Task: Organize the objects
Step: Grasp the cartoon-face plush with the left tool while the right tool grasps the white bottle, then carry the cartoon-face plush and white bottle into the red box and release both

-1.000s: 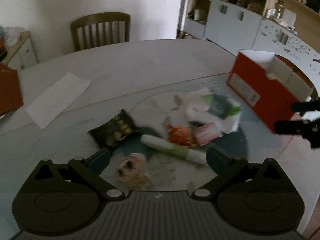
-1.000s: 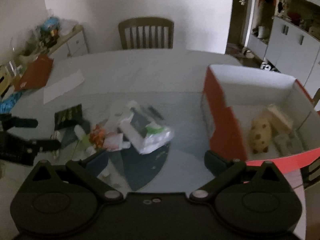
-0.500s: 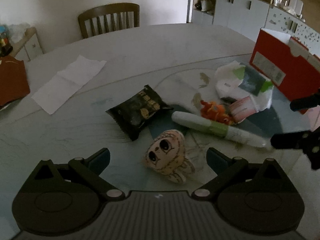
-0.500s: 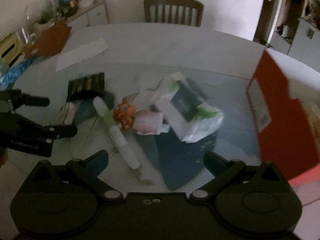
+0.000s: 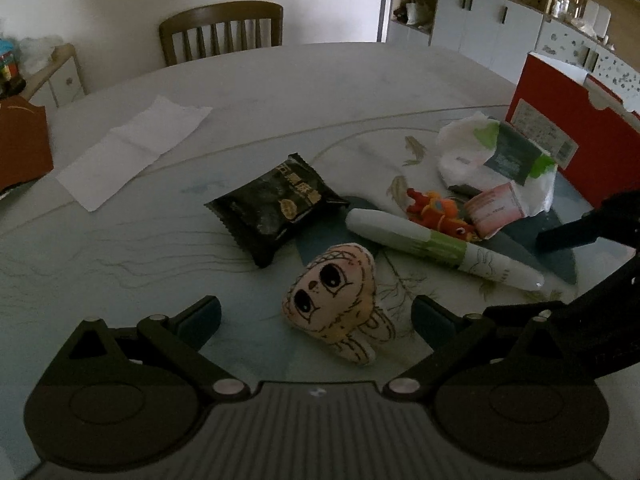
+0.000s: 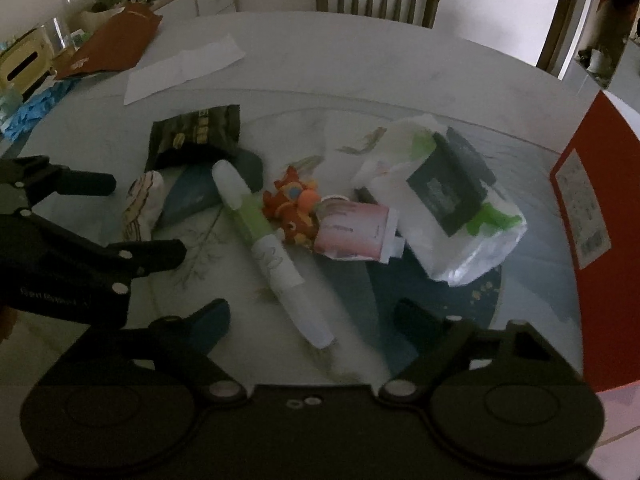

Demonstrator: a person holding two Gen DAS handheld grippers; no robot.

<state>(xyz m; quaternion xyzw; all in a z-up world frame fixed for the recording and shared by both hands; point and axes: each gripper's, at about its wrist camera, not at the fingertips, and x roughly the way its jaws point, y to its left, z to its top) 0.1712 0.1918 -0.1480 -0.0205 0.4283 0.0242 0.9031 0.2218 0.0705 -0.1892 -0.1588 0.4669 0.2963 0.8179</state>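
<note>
Big round desk [image 5: 360, 80] w/ red box [image 5: 568, 136] at far right, then black snack bag [image 5: 276, 208], white-green tube [image 6: 272, 248], small doll [image 5: 336, 300] lying betw. wide-open left tool [image 5: 316, 316]; right tool [image 6: 312, 316] wide too, tube betw. its tips.

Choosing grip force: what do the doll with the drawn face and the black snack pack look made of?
Doll: apparently stuffed fabric, matte, with printed line art and soft, puffy edges. Black snack pack: likely plastic film, glossy, with highlights, wrinkles and a serrated, crimped end seam. Both should give under the jaws.
</note>
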